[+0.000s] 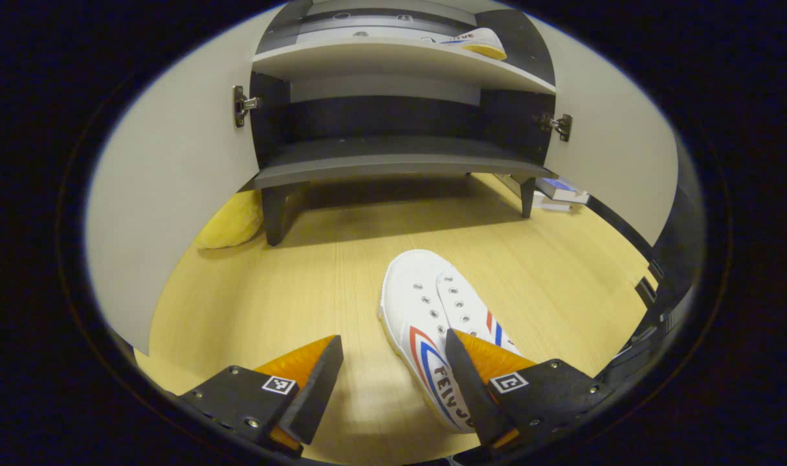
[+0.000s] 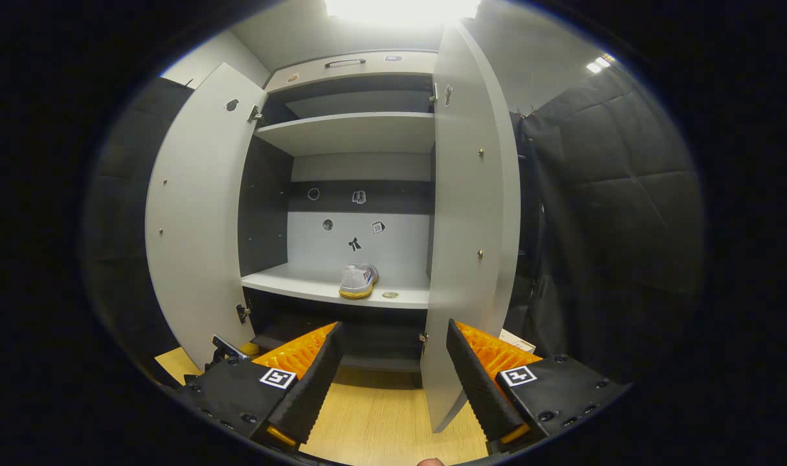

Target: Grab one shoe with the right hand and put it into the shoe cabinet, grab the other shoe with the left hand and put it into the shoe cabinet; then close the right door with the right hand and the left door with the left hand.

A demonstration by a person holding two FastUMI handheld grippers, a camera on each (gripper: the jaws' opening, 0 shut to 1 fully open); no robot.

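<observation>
A white shoe (image 1: 435, 323) with red and blue stripes lies on the wooden floor (image 1: 316, 272) in front of the shoe cabinet (image 1: 393, 162). My left gripper (image 1: 393, 362) hovers low over it, open, its right finger (image 1: 474, 382) above the shoe's heel part. The other white shoe (image 1: 474, 42) rests on the cabinet's middle shelf; in the right gripper view this shoe (image 2: 359, 281) sits heel outward on that shelf (image 2: 303, 285). My right gripper (image 2: 393, 362) is open and empty, held back from the cabinet. Both doors, left door (image 2: 193, 213) and right door (image 2: 474, 220), stand open.
A yellow soft thing (image 1: 232, 220) lies on the floor beside the cabinet's left leg. Some boxes (image 1: 562, 191) sit on the floor past the right door. Dark padded wall (image 2: 613, 213) runs along the right of the cabinet.
</observation>
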